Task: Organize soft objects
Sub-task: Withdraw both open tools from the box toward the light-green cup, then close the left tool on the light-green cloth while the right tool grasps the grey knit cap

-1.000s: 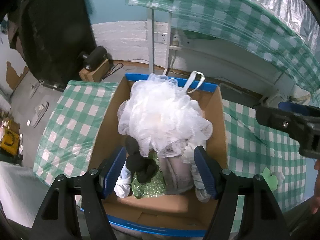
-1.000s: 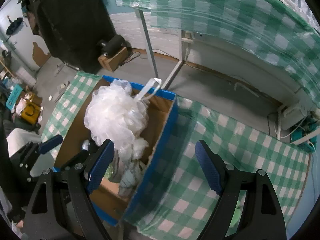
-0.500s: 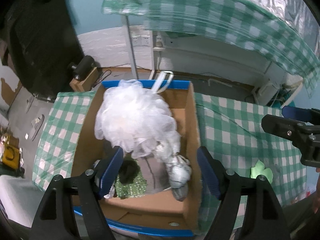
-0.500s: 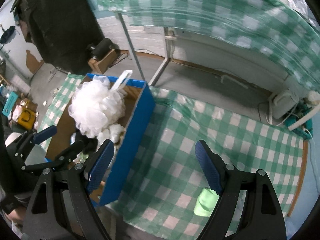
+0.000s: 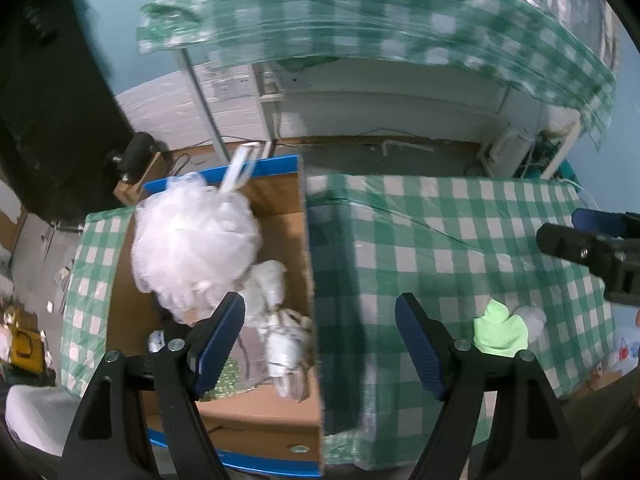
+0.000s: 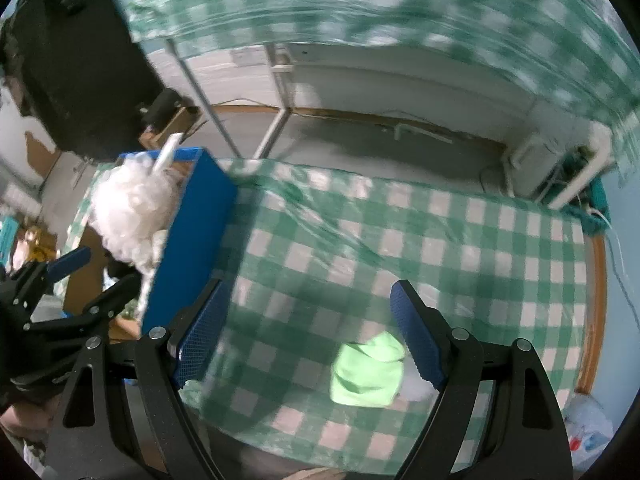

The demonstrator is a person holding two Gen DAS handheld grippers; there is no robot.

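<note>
A light green cloth (image 6: 366, 370) lies crumpled on the checked bench (image 6: 440, 248), just inside the right tool's (image 6: 310, 330) right finger and close beneath it, with a pale grey soft item (image 5: 530, 318) touching its far-right side. From the left tool (image 5: 320, 336) the same cloth (image 5: 500, 330) sits just beyond the right finger, off to the right. Both tools stand wide open and hold nothing. Ahead and left of the left tool is a cardboard box (image 5: 308, 240) with blue outer walls, resting on the bench; a white mesh bath pouf (image 5: 194, 240) fills its far-left part, its loop pointing away over the blue rim, and bundled pale and grey soft things (image 5: 280, 344) lie nearer, partly hidden by the left finger. From the right tool the box (image 6: 192, 232) is to the left.
</note>
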